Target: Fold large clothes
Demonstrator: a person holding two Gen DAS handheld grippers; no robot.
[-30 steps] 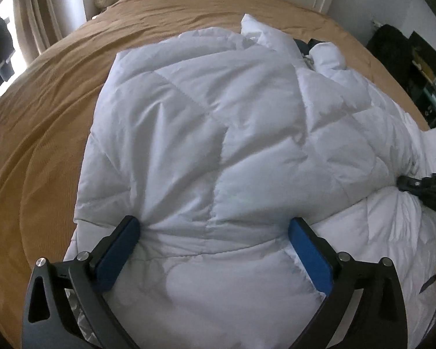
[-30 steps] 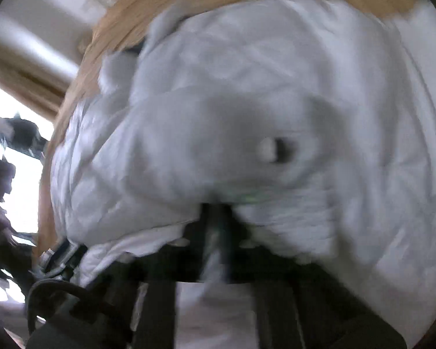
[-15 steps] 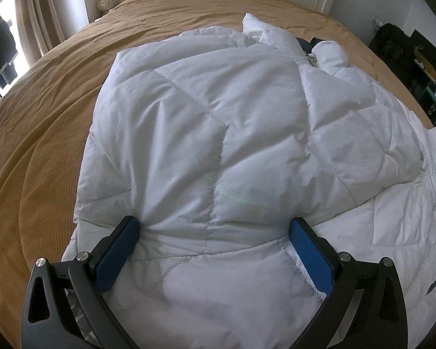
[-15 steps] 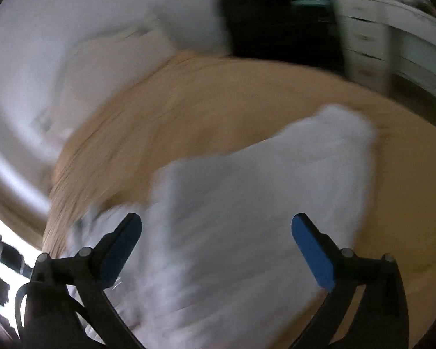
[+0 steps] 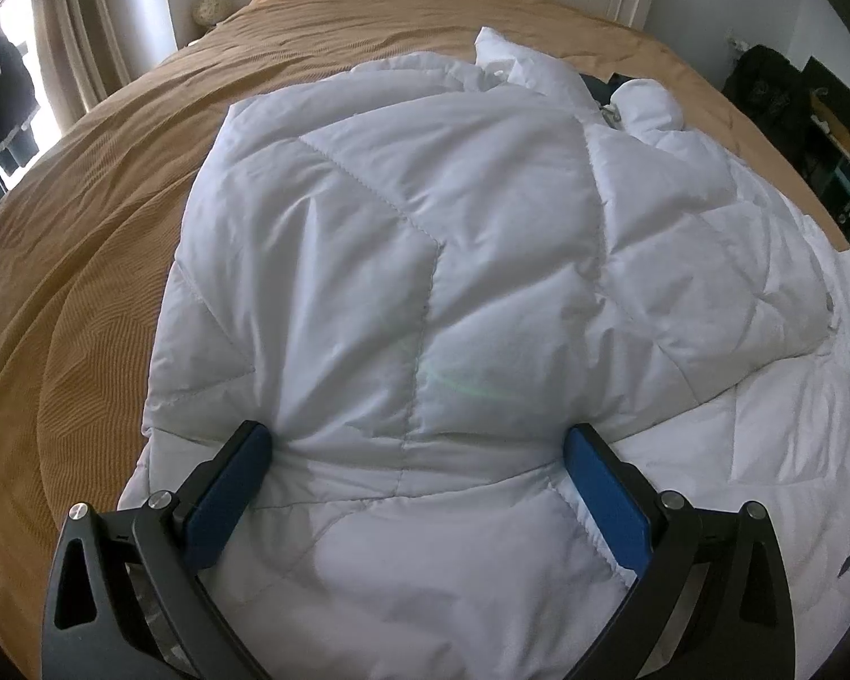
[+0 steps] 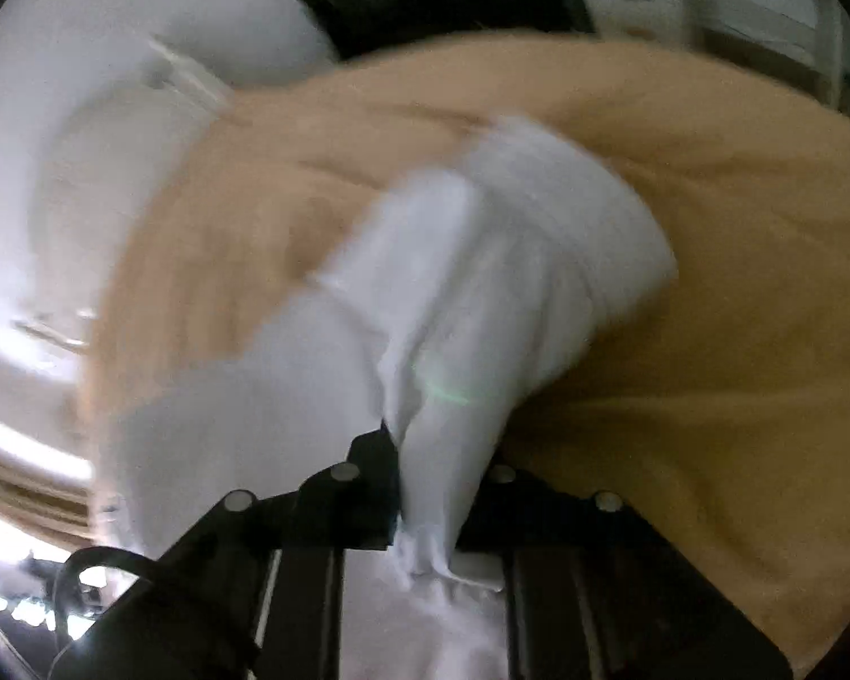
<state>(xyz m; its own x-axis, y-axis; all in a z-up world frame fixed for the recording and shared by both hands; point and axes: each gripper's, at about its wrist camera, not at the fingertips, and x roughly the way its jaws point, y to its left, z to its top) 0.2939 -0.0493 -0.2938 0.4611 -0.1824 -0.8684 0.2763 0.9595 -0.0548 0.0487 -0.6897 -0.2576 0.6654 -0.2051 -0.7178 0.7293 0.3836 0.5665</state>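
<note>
The puffy, light, slippery jacket is pinned by the spread left gripper; its sleeve has just been clenched by the right gripper, best taken at seams.

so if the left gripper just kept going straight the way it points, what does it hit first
Most likely the white quilted puffer jacket spread on the tan bedspread. The open left gripper already straddles its padded fabric, so contact would come almost immediately, though depth is hard to judge.

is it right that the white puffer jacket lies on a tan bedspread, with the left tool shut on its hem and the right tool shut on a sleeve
Not quite: the left tool is open, its blue pads wide apart on the white puffer jacket, as the left wrist view shows. The tan bedspread and the right tool, shut on a sleeve, are right.
</note>
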